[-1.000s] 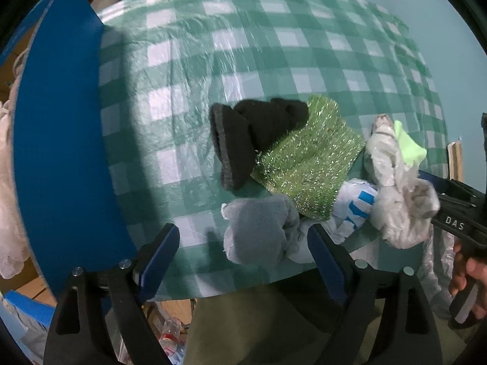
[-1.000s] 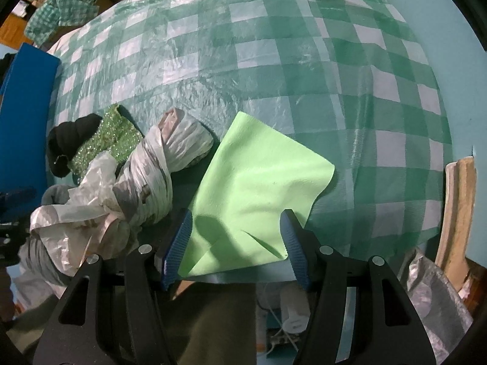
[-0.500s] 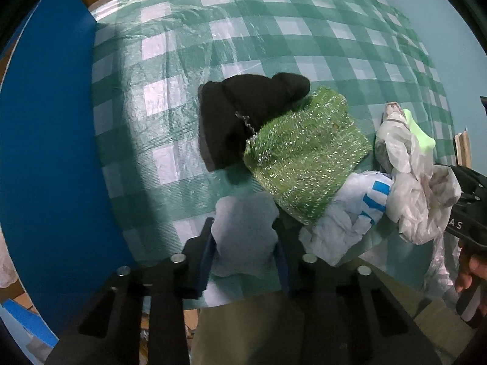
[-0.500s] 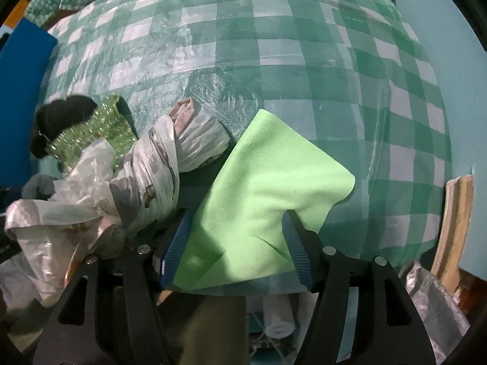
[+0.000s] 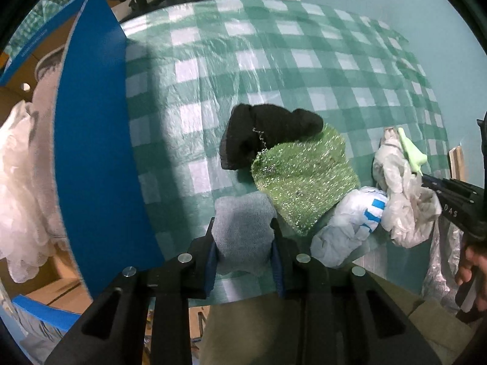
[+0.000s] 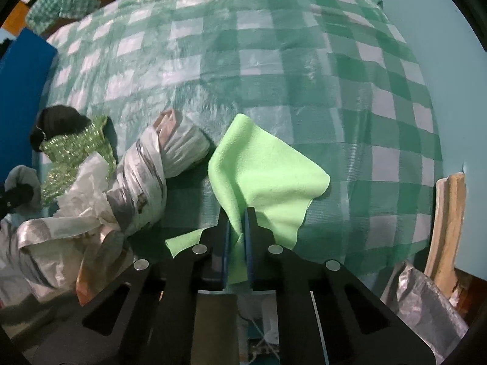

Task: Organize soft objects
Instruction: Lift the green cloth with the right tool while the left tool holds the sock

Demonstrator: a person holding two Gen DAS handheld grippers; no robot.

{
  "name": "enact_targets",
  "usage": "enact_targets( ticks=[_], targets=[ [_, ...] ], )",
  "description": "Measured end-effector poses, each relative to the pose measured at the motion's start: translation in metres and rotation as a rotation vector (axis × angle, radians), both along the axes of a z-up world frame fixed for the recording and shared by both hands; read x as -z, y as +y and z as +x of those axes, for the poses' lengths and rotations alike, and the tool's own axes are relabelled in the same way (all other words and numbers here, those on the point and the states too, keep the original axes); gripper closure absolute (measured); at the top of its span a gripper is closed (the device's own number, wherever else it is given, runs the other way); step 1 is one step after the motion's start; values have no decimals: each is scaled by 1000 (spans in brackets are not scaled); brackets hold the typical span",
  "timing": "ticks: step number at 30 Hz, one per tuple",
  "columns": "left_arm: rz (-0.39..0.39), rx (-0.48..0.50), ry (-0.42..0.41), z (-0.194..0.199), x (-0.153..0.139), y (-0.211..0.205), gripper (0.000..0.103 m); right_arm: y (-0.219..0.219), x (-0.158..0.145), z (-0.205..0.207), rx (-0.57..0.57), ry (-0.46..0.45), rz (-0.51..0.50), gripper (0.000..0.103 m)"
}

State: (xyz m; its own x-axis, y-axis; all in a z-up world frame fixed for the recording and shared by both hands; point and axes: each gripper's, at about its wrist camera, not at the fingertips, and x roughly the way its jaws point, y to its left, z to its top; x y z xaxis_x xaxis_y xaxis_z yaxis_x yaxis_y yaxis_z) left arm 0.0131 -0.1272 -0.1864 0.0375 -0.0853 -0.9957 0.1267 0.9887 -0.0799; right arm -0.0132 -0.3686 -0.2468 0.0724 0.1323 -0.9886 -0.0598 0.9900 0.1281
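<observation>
My left gripper [image 5: 242,237] is shut on a grey sock [image 5: 242,231] and holds it just above the near edge of the checked table. Behind it lie a black sock [image 5: 268,133], a sparkly green cloth [image 5: 304,179] and a white bag with blue print [image 5: 350,228]. My right gripper [image 6: 236,228] is shut on a light green cloth [image 6: 268,182], bunched between its fingers. A crumpled white and grey plastic bag [image 6: 137,182] lies left of it. The black sock [image 6: 57,118] and sparkly cloth [image 6: 73,149] also show in the right wrist view.
A blue box wall [image 5: 91,152] stands at the left with white plastic [image 5: 21,188] inside. The green checked tablecloth [image 6: 258,60] covers the table. A wooden piece [image 6: 447,222] and silver foil bag [image 6: 426,298] sit past the right edge.
My left gripper closed on the grey sock and lifted it a little. My right gripper closed on the light green cloth, which bunched up between the fingers.
</observation>
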Motion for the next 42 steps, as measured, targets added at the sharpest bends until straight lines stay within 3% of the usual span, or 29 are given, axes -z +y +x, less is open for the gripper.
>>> enact_targets(
  ticks=[19, 31, 42],
  targets=[
    [-67, -14, -68, 1, -62, 12, 73, -41, -78, 18, -3, -103, 68, 95],
    [-52, -12, -56, 0, -62, 13, 72, 6, -84, 31, -69, -129, 133, 95],
    [-24, -10, -38, -2, -46, 16, 73, 83, -94, 36, -241, -137, 228, 95]
  ],
)
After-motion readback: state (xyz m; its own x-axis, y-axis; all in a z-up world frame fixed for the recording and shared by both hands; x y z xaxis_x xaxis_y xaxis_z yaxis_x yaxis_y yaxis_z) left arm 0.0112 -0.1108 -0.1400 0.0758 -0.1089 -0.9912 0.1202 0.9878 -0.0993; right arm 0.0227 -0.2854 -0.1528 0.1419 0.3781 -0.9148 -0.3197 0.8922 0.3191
